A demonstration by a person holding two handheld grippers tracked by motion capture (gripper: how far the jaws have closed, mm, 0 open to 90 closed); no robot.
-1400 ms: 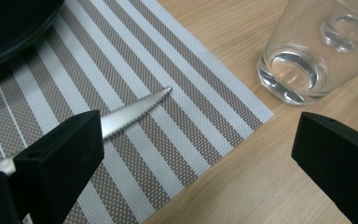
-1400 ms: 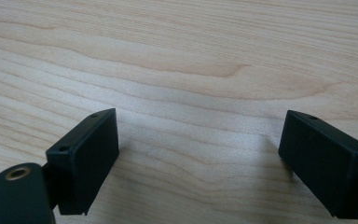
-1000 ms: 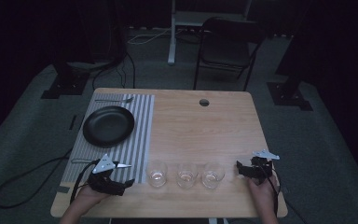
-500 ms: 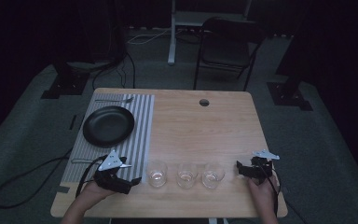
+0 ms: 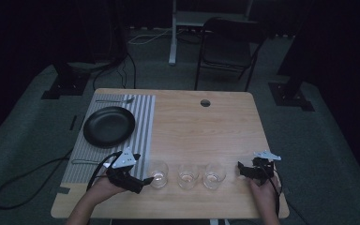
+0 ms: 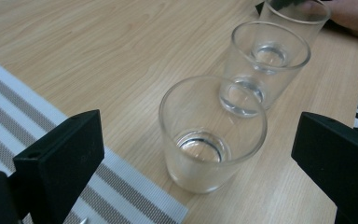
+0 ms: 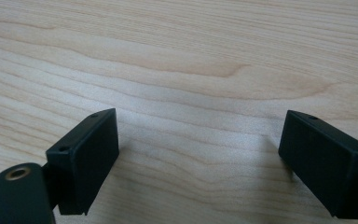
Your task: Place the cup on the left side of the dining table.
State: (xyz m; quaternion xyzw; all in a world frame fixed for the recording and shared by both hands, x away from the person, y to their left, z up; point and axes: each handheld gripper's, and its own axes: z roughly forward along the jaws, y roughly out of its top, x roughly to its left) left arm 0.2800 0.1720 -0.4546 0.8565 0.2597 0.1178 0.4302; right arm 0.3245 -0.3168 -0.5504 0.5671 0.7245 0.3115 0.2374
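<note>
Three clear empty glasses stand in a row near the table's front edge: the left glass, the middle glass and the right glass. My left gripper is held open just left of the left glass, jaws wide apart and pointing along the row, the glass a little ahead of them and untouched. My right gripper rests low over bare wood to the right of the right glass, open with nothing between its jaws.
A black plate lies on a grey striped placemat at the table's left, with cutlery at its far edge and another piece near its front. A round cable hole sits at the back. A chair stands beyond the table.
My left gripper has moved right, off the placemat's front and up to the left glass. The right gripper and the glasses have kept still.
</note>
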